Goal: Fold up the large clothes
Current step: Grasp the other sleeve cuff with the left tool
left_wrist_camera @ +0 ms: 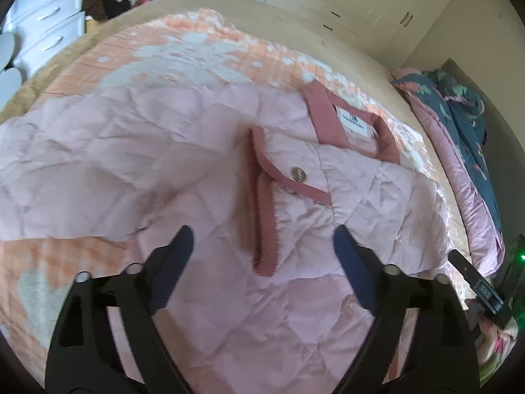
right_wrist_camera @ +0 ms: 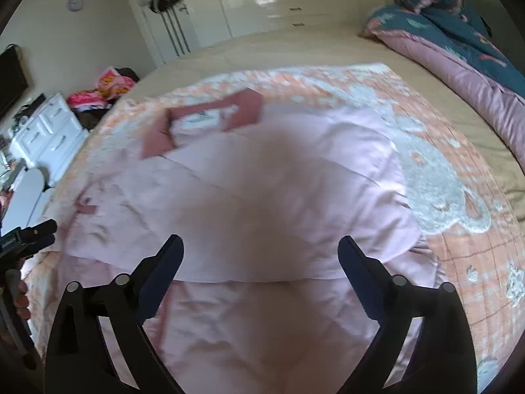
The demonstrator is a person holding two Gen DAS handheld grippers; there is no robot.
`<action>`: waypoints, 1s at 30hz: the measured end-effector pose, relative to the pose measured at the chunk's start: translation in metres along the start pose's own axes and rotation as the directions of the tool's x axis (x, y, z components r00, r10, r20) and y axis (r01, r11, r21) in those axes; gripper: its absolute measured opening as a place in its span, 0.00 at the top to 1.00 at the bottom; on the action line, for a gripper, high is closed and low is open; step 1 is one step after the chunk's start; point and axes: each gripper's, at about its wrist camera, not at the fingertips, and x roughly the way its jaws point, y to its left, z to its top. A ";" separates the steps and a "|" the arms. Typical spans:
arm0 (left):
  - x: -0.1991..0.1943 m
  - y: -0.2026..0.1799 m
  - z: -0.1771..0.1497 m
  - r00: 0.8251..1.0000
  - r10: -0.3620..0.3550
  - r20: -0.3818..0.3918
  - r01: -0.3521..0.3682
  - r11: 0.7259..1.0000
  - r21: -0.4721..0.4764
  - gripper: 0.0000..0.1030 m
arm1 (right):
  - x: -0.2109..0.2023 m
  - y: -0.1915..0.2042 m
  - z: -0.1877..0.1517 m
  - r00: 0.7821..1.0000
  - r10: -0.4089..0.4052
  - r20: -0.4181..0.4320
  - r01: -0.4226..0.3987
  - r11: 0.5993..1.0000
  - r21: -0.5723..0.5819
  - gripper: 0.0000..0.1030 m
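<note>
A pale pink quilted jacket (left_wrist_camera: pixel 203 151) is spread across the middle of both frames on a peach patterned blanket (left_wrist_camera: pixel 183 42); it is judged soft, puffy, light and slippery, best pinched at hem or shoulder seams; the left gripper (left_wrist_camera: pixel 262 243) and right gripper (right_wrist_camera: pixel 261 252) are held wide apart, clamping nothing.

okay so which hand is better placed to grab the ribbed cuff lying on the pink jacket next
Left, probably. The left gripper is open with the ribbed cuff lying just ahead between its fingers. The right gripper, also open, faces only plain pink jacket; no cuff shows there.
</note>
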 end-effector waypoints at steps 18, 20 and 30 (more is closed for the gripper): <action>-0.050 0.073 0.003 0.987 0.153 0.056 -0.142 0.976 -0.167 0.09 | -0.017 0.137 0.013 0.985 0.173 0.021 -0.166 0.968 -0.190 0.05; -0.054 0.085 0.005 0.984 0.168 0.060 -0.153 0.967 -0.202 0.09 | -0.014 0.156 0.014 0.982 0.190 0.008 -0.184 0.958 -0.220 0.05; -0.082 0.154 0.016 0.959 0.268 0.094 -0.213 0.897 -0.387 0.09 | -0.004 0.242 0.009 0.962 0.270 -0.040 -0.268 0.906 -0.327 0.05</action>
